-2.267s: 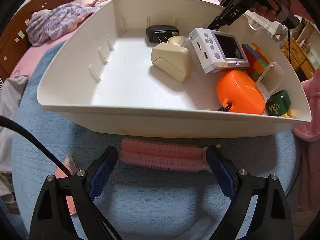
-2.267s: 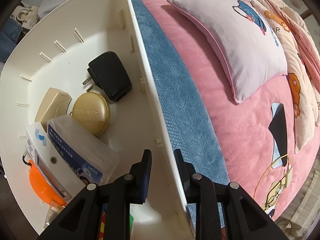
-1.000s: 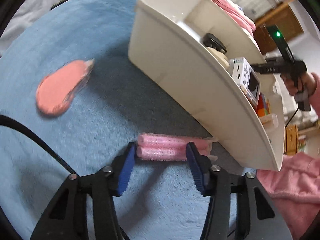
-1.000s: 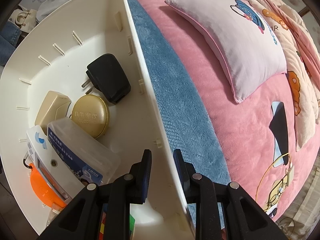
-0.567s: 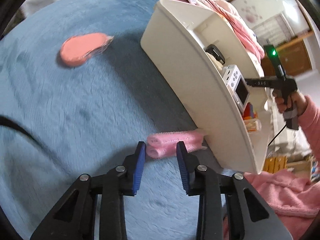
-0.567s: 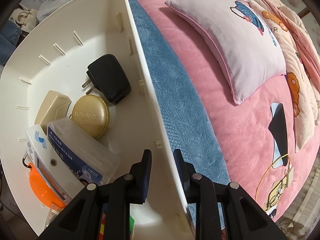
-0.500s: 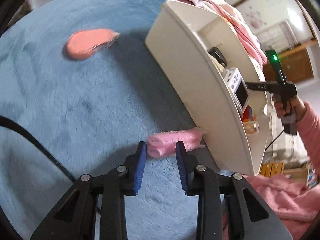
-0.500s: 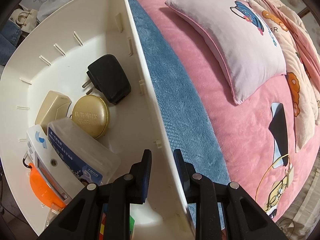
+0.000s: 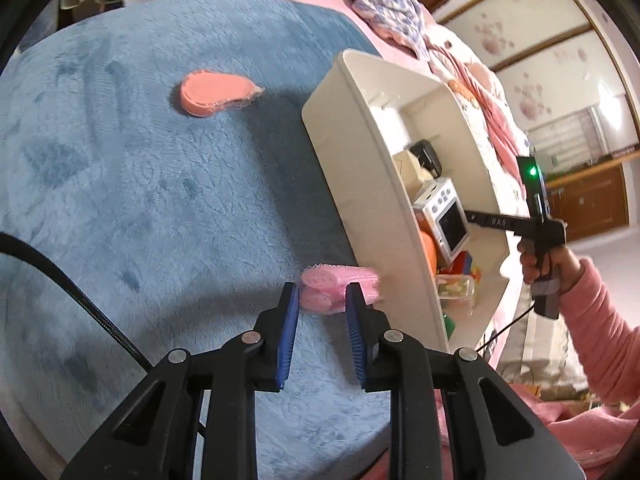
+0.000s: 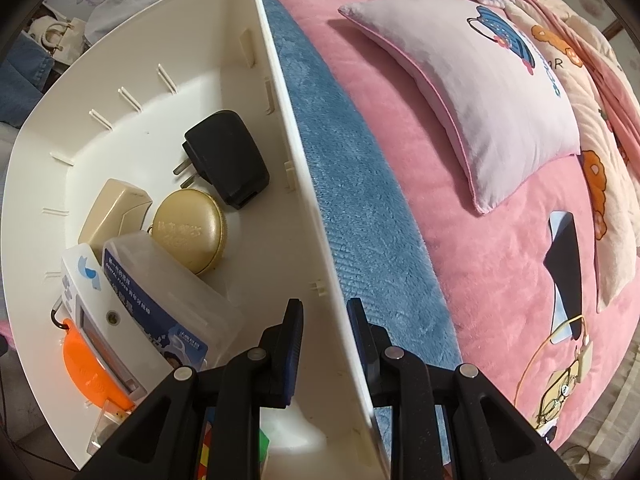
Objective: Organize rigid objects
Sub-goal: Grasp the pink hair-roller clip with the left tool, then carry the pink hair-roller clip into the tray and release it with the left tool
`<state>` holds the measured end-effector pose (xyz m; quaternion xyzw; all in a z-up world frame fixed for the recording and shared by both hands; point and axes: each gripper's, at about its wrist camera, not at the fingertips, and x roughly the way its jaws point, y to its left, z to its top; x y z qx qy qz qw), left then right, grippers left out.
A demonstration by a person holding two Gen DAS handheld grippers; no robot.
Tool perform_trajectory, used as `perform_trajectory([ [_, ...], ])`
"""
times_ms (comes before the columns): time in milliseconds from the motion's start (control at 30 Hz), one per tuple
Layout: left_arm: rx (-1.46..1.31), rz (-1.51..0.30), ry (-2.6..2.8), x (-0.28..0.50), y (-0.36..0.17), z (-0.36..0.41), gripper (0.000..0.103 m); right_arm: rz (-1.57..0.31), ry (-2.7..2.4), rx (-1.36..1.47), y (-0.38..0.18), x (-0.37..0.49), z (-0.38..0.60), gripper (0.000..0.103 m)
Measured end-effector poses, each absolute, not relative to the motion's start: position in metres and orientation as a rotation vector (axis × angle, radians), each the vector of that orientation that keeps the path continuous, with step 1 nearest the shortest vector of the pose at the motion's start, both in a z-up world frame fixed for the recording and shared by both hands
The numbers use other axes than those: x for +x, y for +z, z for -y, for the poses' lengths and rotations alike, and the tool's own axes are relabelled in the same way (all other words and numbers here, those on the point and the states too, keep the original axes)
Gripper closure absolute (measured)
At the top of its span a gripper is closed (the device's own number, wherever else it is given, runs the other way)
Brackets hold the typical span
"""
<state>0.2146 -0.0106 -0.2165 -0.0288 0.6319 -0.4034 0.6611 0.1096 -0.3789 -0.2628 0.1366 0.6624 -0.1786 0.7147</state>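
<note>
My left gripper (image 9: pixel 320 302) is shut on a pair of pink hair rollers (image 9: pixel 344 282), held low over the blue blanket (image 9: pixel 160 200) beside the near wall of the white bin (image 9: pixel 360 168). My right gripper (image 10: pixel 322 308) points down and is shut on the bin's long wall (image 10: pixel 280 92); in the left wrist view the right gripper (image 9: pixel 476 218) shows at the far rim. In the bin lie a black charger (image 10: pixel 228 156), a gold round case (image 10: pixel 188 236), a beige box (image 10: pixel 112 212), a clear floss box (image 10: pixel 160 292), a white device (image 10: pixel 88 316) and an orange case (image 10: pixel 88 372).
A salmon-pink oval object (image 9: pixel 216 92) lies on the blanket at the far left. Beyond the bin, on the pink bedcover, are a pillow (image 10: pixel 480 88), a dark phone (image 10: pixel 564 264) and glasses (image 10: pixel 560 396). A hand in a pink sleeve (image 9: pixel 592 320) holds the right gripper.
The left jaws closed from wide onto the pink rollers. That gripper then rolled and rose slightly with them beside the bin wall. The right gripper kept its hold and stayed still.
</note>
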Motion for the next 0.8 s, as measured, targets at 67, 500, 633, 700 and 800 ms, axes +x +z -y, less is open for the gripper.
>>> perform_trajectory([
  [67, -0.083, -1.419, -0.886, 0.211, -0.208, 0.008, 0.078, -1.466, -0.381, 0.306, -0.263, 0.110, 0.380, 0.079],
  [500, -0.186, -1.231, -0.772, 0.195, -0.128, 0.001, 0.078, -1.475, -0.259, 0.294, -0.264, 0.105, 0.384, 0.082],
  [633, -0.205, -1.174, -0.760, 0.184, -0.105, 0.021, 0.078, -1.479, -0.220, 0.279, -0.264, 0.102, 0.386, 0.084],
  [700, -0.206, -1.153, -0.761, 0.178, -0.097, 0.032, 0.078, -1.481, -0.197, 0.275, -0.264, 0.101, 0.388, 0.085],
  [800, -0.191, -1.117, -0.755, 0.169, -0.088, 0.053, 0.078, -1.482, -0.168, 0.287, -0.263, 0.097, 0.392, 0.087],
])
